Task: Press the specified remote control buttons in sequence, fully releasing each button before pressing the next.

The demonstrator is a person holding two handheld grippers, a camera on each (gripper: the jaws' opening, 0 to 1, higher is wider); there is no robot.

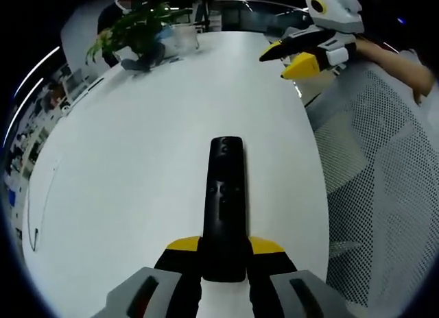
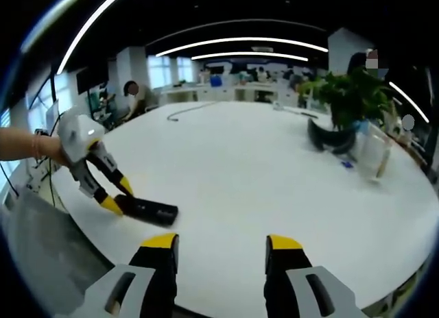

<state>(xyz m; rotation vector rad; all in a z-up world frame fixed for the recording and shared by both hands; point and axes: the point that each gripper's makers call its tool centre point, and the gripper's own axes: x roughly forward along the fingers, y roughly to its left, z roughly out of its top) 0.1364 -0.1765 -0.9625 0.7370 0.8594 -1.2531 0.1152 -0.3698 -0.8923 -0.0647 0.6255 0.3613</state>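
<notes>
Left gripper (image 1: 223, 263) pinched the remote (image 1: 225, 194) by its end; right gripper (image 2: 221, 253), spread and well apart, risked tipping it when pressing.

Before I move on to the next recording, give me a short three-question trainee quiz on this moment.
1. True or false: the left gripper is shut on the remote control.
2. Which best describes the right gripper? A) pressing a button B) open, away from the remote C) holding the plant
3. Fill in: the potted plant stands on the white ____.

Key: 1 true. 2 B. 3 table.
</notes>
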